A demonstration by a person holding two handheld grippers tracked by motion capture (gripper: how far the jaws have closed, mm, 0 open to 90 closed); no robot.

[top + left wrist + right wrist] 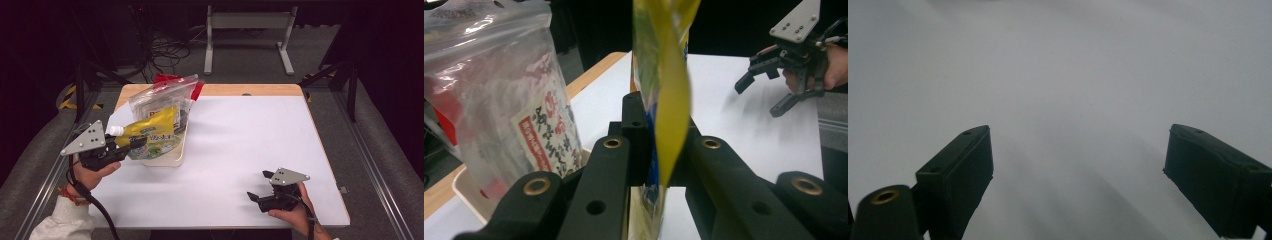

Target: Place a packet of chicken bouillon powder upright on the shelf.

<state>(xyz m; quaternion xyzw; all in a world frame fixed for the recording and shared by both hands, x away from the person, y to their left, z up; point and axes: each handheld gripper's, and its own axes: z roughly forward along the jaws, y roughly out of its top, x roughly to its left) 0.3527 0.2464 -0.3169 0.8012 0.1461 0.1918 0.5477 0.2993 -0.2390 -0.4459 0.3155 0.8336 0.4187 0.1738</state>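
a dark room with cables and a grey stand on the floor lies behind a white table [250, 150] edged in pale wood. at 9 o'clock the left gripper [131, 146] has its fingers [634, 135] pinching a yellow spout pouch [150, 131], held above a cream tray [176, 155], white cap pointing toward 9. i judge the pouch soft, light and a little slick, likely to sag and swing; the firmer seam or the neck by the cap looks the safest hold. its green and blue print is too small to read. standing in the tray toward 11 o'clock, a clear zip bag [160, 97] shows red-and-white japanese lettering i can't make out. at 5 o'clock the right gripper [260, 186] rests low, its 2 fingers [958, 170] spread over bare table.
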